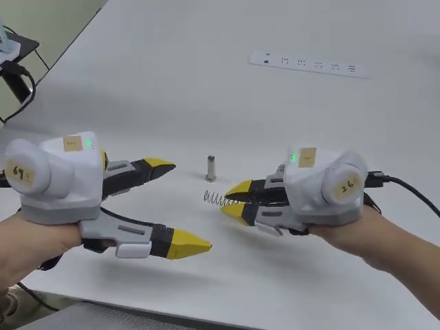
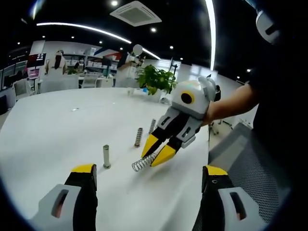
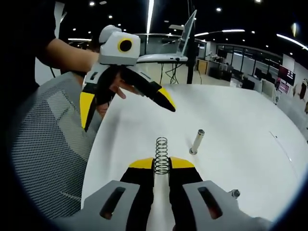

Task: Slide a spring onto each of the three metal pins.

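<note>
One bare pin to go, third spring in hand.
Over the white surface [image 1: 206, 69] my left tool [image 1: 189, 204] gapes wide and empty; my right tool [image 1: 232, 198] is clamped on the spring [image 1: 214, 199], just beside the upright pin [image 1: 211, 168] toward the near edge. The two sprung pins [image 2: 138, 137] look done, so next I'd tip the spring upright over the bare pin's top.

**Right gripper view: spring pinched, one pin ahead**

Right gripper [image 3: 161, 164]: yellow tips closed together on a spring [image 3: 161, 149]. The coil sticks out forward past the tips, over the white table [image 3: 231, 115]. Metal pin [image 3: 196, 141] stands upright just beyond, to the right of the spring and apart from it. Left gripper [image 3: 127, 108] sits across, above the table's edge, held in a hand [image 3: 113, 91], jaws spread wide, nothing between them. Mesh chair [image 3: 48, 144] lies along that edge. Small metal piece [image 3: 235, 193] beside the right jaw, too small to identify.
</note>
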`<state>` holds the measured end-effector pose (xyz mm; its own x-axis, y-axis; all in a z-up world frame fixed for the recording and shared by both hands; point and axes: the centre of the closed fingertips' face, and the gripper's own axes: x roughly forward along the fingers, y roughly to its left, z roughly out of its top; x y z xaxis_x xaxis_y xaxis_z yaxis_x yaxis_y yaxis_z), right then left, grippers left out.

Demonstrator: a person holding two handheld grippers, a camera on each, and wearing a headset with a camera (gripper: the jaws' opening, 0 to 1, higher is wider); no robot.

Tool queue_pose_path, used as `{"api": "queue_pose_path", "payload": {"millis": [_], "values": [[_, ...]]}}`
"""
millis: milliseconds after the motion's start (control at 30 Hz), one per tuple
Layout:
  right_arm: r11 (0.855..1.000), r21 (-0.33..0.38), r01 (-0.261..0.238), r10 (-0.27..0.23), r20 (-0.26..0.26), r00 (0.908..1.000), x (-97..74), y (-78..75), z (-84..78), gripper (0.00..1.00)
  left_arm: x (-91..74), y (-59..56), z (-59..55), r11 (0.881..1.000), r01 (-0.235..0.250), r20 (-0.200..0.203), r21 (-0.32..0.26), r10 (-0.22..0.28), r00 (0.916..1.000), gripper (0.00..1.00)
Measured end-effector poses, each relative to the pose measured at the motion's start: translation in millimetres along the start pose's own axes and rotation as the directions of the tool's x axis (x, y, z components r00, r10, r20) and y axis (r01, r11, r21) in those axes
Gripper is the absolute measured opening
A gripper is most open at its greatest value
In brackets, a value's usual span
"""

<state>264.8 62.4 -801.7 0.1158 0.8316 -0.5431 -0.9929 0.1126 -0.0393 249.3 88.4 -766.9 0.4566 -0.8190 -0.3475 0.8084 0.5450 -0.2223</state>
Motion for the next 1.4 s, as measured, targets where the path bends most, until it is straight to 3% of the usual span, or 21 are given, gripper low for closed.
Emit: {"api": "queue_pose_path", "payload": {"millis": [100,300,533,733,933,1400], "values": [[1.000,-0.003,-0.001,0.001,0.000,1.0000,-8.6,-1.7,-2.2,0.08,4.8,-6.0,2.4,1.000,0.029,0.002,0.007,-0.029,0.9996,0.77],[1.000,-0.012,-0.011,0.011,-0.007,0.9999,-22.0,-5.1,-6.0,0.08,18.0,-13.1,4.5,0.997,0.071,-0.026,0.033,-0.070,0.9972,0.76],[0.997,-0.044,-0.059,0.059,-0.005,0.9983,-35.9,3.0,-2.9,0.08,37.3,-22.9,12.3,0.988,0.137,-0.049,0.075,-0.133,0.9899,0.71],[0.996,-0.048,-0.074,0.074,-0.001,0.9972,-40.9,5.0,-1.4,0.08,49.7,-26.4,12.9,0.982,0.166,-0.061,0.089,-0.161,0.9850,0.55],[0.995,-0.053,-0.090,0.091,0.010,0.9958,-43.0,8.9,3.0,0.08,53.8,-25.1,17.1,0.981,0.179,-0.046,0.079,-0.176,0.9833,0.27],[0.991,-0.073,-0.111,0.112,0.010,0.9937,-50.6,11.4,7.4,0.08,58.5,-36.7,15.6,0.968,0.233,-0.051,0.097,-0.229,0.9721,0.11]]}}
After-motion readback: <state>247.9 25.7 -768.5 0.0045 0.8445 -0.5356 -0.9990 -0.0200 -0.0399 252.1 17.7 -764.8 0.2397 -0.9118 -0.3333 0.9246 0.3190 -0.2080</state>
